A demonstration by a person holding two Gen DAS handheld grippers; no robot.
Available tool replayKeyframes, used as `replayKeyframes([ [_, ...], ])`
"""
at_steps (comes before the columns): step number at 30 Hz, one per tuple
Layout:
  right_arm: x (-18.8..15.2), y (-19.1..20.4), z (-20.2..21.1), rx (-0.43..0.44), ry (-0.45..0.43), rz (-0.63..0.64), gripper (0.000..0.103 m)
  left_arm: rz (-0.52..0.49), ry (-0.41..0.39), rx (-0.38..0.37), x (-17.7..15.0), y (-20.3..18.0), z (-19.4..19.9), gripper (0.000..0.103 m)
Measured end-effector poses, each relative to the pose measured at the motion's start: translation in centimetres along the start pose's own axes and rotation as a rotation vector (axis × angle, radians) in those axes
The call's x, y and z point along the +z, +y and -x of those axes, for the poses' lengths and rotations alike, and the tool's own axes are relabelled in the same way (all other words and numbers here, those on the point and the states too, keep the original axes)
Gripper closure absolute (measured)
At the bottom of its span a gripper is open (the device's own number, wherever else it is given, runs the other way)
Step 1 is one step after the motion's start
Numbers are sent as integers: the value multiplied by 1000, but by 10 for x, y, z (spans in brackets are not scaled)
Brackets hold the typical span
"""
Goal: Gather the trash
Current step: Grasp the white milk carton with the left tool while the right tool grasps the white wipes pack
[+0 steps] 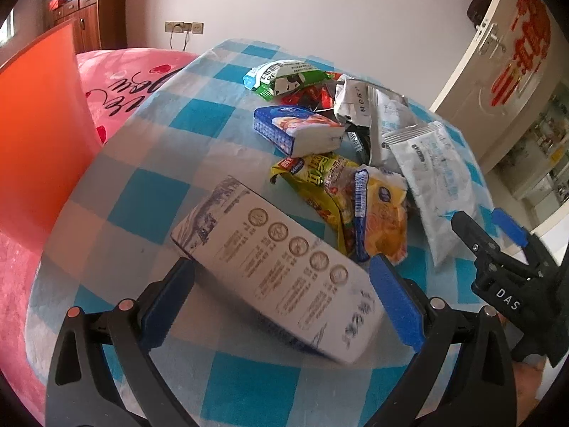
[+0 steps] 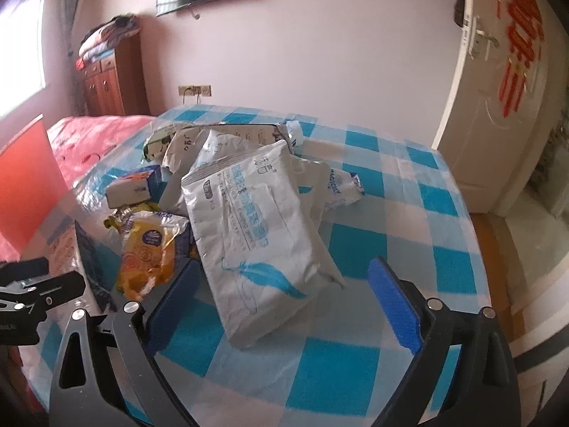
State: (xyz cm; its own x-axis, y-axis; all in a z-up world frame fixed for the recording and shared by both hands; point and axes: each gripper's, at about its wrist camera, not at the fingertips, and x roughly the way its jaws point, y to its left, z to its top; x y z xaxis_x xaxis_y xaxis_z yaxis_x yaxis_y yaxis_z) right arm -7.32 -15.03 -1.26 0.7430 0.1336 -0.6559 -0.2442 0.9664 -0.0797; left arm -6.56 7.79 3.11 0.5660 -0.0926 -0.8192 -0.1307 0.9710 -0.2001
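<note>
A heap of trash lies on a table with a blue-and-white checked cloth [image 1: 149, 192]. A long white carton [image 1: 249, 235] lies slantwise between the fingers of my left gripper [image 1: 281, 261]; the jaws stand wide open and the pads do not press on it. My right gripper [image 2: 284, 265] is open too, its fingers on either side of the near end of a white wipes pack [image 2: 249, 235] with a blue feather print, clear of it. Left of that pack lies a yellow wrapper [image 2: 149, 249]. In the left wrist view my right gripper [image 1: 478, 215] shows at the right edge.
Farther back in the heap lie a blue-and-white tissue pack [image 1: 298, 128], a green-and-white wrapper [image 1: 284, 78] and crumpled silver bags [image 1: 355, 103]. An orange plastic wall [image 1: 39, 135] stands at the left, over a pink bedspread [image 1: 124, 82]. A white door [image 2: 498, 89] is at the right.
</note>
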Motion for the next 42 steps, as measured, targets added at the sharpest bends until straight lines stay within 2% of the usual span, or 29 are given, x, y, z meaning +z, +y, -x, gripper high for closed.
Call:
replayKeyframes([
  [8, 1, 13, -28, -11, 63, 101, 8, -80, -9, 100, 3, -13, -14, 4],
  [12, -4, 16, -37, -37, 77, 124, 8, -102, -17, 124, 4, -16, -16, 6],
  [17, -3, 17, -39, -50, 70, 111, 9, -114, -36, 139, 3, -16, -14, 17],
  [22, -4, 27, -33, -76, 59, 132, 19, -118, -47, 123, 4, -14, -11, 26],
  [28, -9, 31, -22, -86, 45, 129, 26, -118, -57, 95, 4, -11, -9, 34],
  [42, -13, 15, 17, 28, 25, -68, 32, -95, -92, -20, 4, 9, 10, 41],
])
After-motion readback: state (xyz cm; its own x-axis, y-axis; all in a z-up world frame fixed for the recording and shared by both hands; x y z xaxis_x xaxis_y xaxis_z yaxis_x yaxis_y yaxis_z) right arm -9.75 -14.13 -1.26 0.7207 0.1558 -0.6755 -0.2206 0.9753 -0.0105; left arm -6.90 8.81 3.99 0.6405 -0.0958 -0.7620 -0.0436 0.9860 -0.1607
